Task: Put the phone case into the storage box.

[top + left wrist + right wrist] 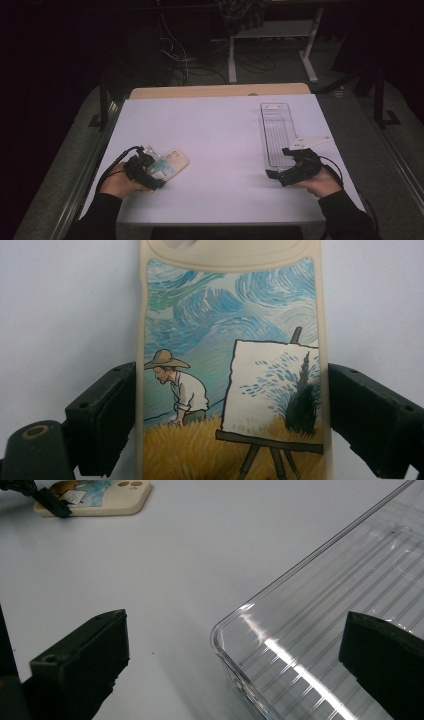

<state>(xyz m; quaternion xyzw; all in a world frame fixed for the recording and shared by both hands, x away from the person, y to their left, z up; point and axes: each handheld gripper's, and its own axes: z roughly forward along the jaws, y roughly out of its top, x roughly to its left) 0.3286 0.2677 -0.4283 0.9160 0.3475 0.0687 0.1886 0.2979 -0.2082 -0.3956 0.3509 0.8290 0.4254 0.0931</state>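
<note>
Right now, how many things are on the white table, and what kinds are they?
Phone cases: 1, the painted phone case
Clear plastic trays: 1, the clear tray
Tongs: 2, the left tongs and the right tongs
Total: 4

I work at a white table; beyond its far edge, cables sprawl across the dark floor beneath a white-legged desk.
</note>
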